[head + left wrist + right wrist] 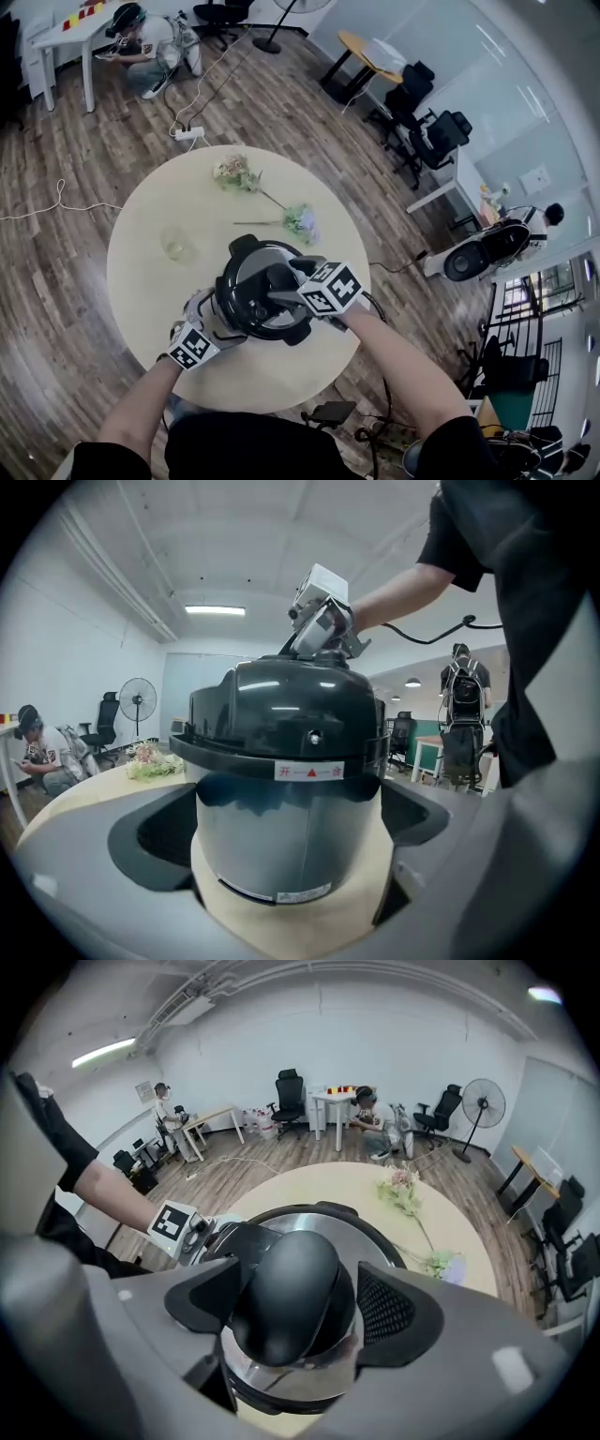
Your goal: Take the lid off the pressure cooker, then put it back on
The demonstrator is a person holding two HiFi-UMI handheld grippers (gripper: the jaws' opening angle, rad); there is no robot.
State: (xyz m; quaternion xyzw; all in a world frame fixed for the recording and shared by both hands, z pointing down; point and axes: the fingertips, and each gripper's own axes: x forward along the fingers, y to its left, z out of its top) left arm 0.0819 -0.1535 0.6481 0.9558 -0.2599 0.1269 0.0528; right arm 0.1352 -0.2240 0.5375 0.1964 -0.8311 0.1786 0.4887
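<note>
Your glossy black-and-steel pressure cooker (pixel 246 274) sits near your edge of the round beige table (pixel 150 281), with more room beyond it. Left hand-held gripper (pixel 289 822) is opening wide around its smooth body; right hand-held gripper (pixel 298 1324) is closing round the domed black lid knob (pixel 281 1283).

An office: swivel chairs (pixel 290 1088), desks (pixel 73 30), glass partitions (pixel 525 103).
</note>
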